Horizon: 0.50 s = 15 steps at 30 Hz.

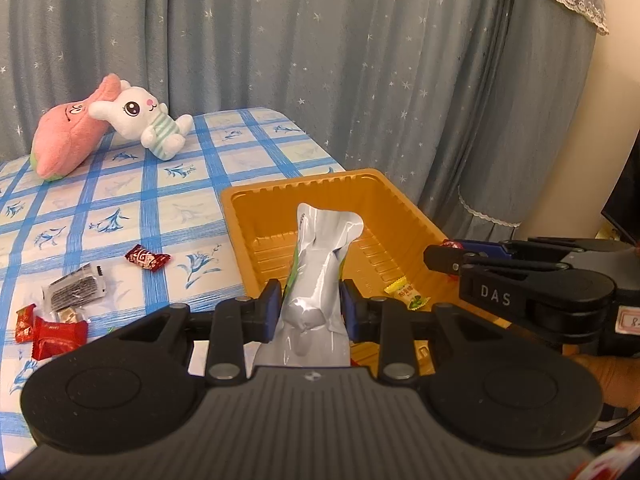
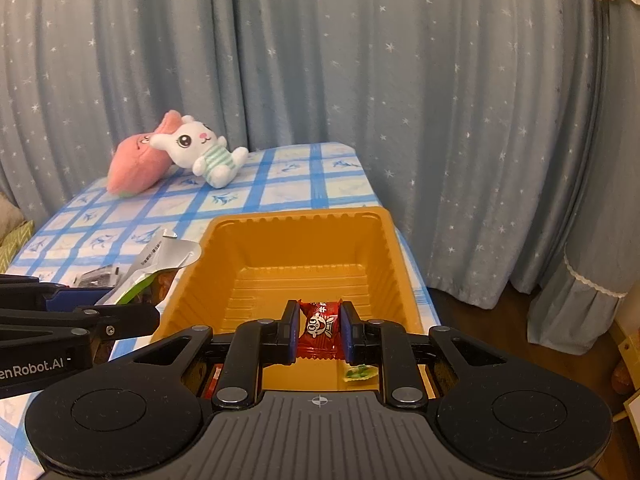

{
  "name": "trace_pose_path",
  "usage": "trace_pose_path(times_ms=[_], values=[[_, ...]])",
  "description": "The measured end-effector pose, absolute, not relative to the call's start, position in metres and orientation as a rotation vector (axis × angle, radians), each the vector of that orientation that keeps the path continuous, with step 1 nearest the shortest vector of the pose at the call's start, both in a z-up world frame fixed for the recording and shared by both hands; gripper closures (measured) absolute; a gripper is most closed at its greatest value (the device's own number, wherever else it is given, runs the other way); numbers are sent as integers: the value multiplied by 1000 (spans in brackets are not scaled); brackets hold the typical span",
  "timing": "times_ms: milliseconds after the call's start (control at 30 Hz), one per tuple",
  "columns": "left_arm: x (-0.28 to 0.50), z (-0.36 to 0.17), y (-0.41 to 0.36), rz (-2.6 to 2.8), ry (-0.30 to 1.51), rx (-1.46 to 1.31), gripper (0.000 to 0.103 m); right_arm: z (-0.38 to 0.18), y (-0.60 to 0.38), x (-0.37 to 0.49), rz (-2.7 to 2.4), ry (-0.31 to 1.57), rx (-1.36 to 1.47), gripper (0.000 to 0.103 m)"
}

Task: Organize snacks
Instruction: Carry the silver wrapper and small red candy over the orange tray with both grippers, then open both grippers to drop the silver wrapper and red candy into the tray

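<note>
My left gripper [image 1: 309,300] is shut on a silver foil snack pouch [image 1: 320,264] that stands up between its blue pads, above the near rim of the orange plastic tray [image 1: 256,208]. A yellow-green candy [image 1: 408,293] lies inside the tray. My right gripper [image 2: 319,330] is shut on a red candy packet [image 2: 320,326], held over the tray [image 2: 296,240] near its front wall. From the left wrist view, the right gripper [image 1: 436,256] reaches in from the right over the tray's edge. The silver pouch [image 2: 160,258] shows at the tray's left side in the right wrist view.
Loose snacks lie on the blue checked tablecloth [image 1: 120,200]: a dark red candy [image 1: 147,258], a clear pack of dark biscuits [image 1: 76,290] and red packets [image 1: 52,330]. A white plush rabbit [image 1: 140,120] and pink plush [image 1: 68,136] rest at the far edge. Star-patterned curtains [image 1: 320,60] hang behind.
</note>
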State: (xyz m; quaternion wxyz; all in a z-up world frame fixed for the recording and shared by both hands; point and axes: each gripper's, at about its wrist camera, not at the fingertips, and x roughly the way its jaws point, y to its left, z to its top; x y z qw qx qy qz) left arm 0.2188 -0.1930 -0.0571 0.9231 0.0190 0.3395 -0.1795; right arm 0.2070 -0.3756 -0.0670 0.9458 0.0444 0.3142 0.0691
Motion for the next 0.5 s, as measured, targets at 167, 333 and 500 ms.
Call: trace_pose_path(times_ms=[167,333,500], values=[[229,-64,-197,-363,714,36,74,-71,-380,212,144,659,107,82],[238,-71,-200,-356,735,31,74,-73,-381,219,142,670,106,82],[246,-78,-202,-362,755,11,74,-79,-381,226,142,694,109,82]])
